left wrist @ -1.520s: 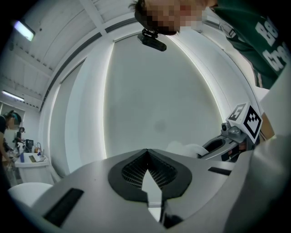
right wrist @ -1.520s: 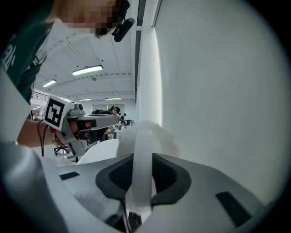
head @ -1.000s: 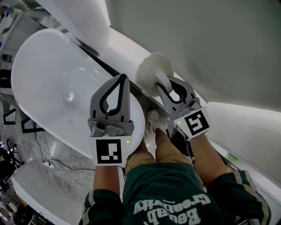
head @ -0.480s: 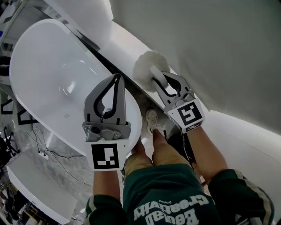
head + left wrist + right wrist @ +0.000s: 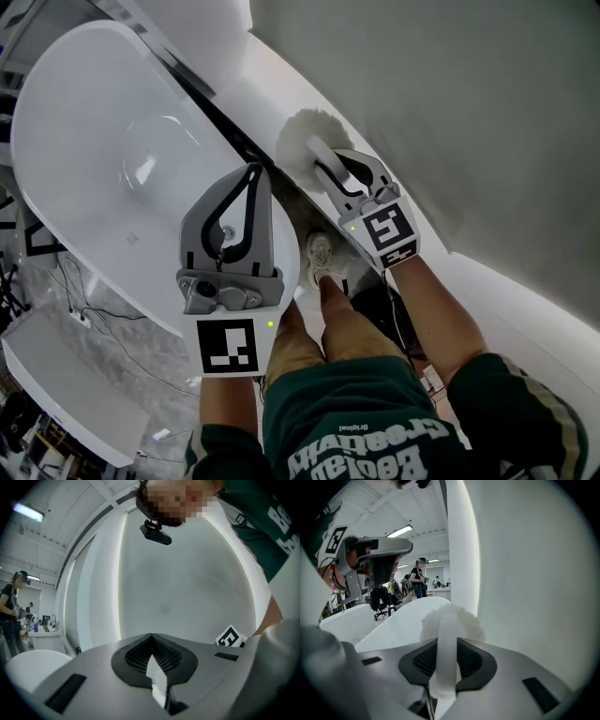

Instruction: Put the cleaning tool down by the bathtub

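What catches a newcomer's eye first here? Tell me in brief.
The big white bathtub fills the head view's left. Beside its rim, near the grey wall, the right gripper clamps the handle of a fluffy white cleaning tool. The left gripper hangs shut and empty over the tub's edge.

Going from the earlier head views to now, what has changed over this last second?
The right gripper has carried the fluffy white duster slightly up and left in the head view, beside the bathtub. Its jaws stay shut on the duster's handle; nothing was let go. The left gripper stays shut and empty above the bathtub's near end.
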Demonstrator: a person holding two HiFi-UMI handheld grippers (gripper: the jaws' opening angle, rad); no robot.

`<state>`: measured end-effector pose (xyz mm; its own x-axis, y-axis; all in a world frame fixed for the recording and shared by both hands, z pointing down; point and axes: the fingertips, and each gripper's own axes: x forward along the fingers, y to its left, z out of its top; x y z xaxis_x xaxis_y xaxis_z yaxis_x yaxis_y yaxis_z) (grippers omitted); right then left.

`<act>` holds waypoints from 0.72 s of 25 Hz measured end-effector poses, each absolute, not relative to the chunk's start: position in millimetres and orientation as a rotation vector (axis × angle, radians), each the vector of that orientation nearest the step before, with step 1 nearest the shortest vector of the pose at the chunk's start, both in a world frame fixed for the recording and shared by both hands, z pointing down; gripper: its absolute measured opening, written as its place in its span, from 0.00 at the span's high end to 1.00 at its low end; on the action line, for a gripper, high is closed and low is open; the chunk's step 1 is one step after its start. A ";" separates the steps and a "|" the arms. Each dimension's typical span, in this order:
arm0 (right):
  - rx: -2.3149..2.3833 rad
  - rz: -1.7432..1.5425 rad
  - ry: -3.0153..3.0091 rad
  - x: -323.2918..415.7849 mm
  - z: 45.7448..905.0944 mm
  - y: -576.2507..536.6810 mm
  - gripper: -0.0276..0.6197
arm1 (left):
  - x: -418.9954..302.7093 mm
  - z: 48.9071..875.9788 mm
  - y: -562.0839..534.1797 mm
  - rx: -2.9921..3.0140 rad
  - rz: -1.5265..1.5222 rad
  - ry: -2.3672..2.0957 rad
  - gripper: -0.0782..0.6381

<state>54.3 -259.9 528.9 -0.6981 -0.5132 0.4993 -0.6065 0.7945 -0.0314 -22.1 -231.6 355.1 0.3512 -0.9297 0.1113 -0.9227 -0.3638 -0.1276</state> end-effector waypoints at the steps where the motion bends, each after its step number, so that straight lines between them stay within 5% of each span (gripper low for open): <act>1: 0.823 0.270 -2.499 53.1 535.4 -262.5 0.81 | -23.5 358.5 -232.9 -2.549 -0.252 1.759 0.88; 18: 0.748 0.400 -2.292 46.4 648.6 -285.8 0.81 | -40.1 415.1 -248.8 -2.624 -0.273 1.827 0.88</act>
